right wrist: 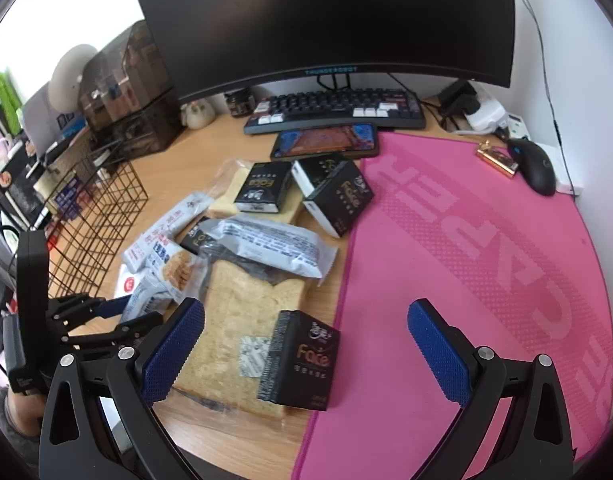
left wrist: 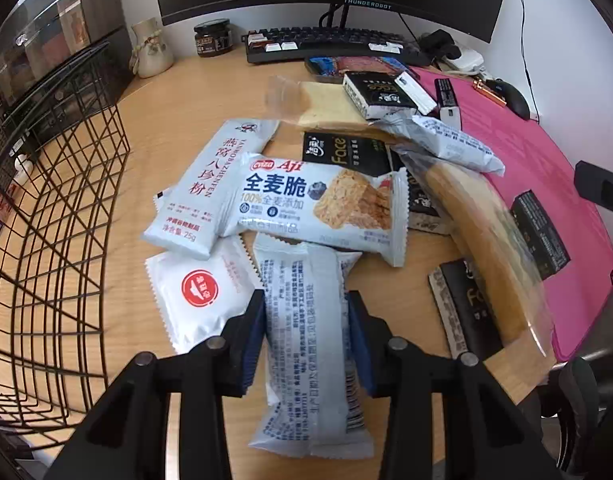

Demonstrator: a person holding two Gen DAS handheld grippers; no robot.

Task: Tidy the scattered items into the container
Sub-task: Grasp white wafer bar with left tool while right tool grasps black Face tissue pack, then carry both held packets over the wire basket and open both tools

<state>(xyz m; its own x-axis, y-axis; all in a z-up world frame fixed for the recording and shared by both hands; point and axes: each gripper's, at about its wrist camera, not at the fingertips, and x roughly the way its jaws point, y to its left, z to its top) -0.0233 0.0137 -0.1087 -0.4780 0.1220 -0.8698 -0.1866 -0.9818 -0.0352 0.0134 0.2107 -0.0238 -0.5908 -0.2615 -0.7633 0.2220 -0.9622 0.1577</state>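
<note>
My left gripper point(left wrist: 305, 300) is shut on a white snack packet with printed text point(left wrist: 306, 344), its blue pads on both sides of the packet. The black wire basket point(left wrist: 54, 216) stands to the left. Ahead lie an Aji cereal bar packet point(left wrist: 326, 200), a white sachet point(left wrist: 210, 184), a white red-logo packet point(left wrist: 202, 296), black Face boxes point(left wrist: 346, 152) and bagged bread point(left wrist: 482, 248). My right gripper point(right wrist: 306, 344) is open above a black Face box point(right wrist: 300, 360) lying on bagged bread point(right wrist: 242, 320). The left gripper point(right wrist: 118, 316) shows at the left of the right wrist view.
A pink mat point(right wrist: 486, 260) covers the desk's right side. A keyboard point(right wrist: 338, 112), phone point(right wrist: 326, 140), monitor point(right wrist: 326, 20), mouse point(right wrist: 536, 166), jar point(left wrist: 212, 38) and vase point(left wrist: 150, 48) stand at the back. Storage boxes point(right wrist: 126, 92) sit behind the basket point(right wrist: 90, 224).
</note>
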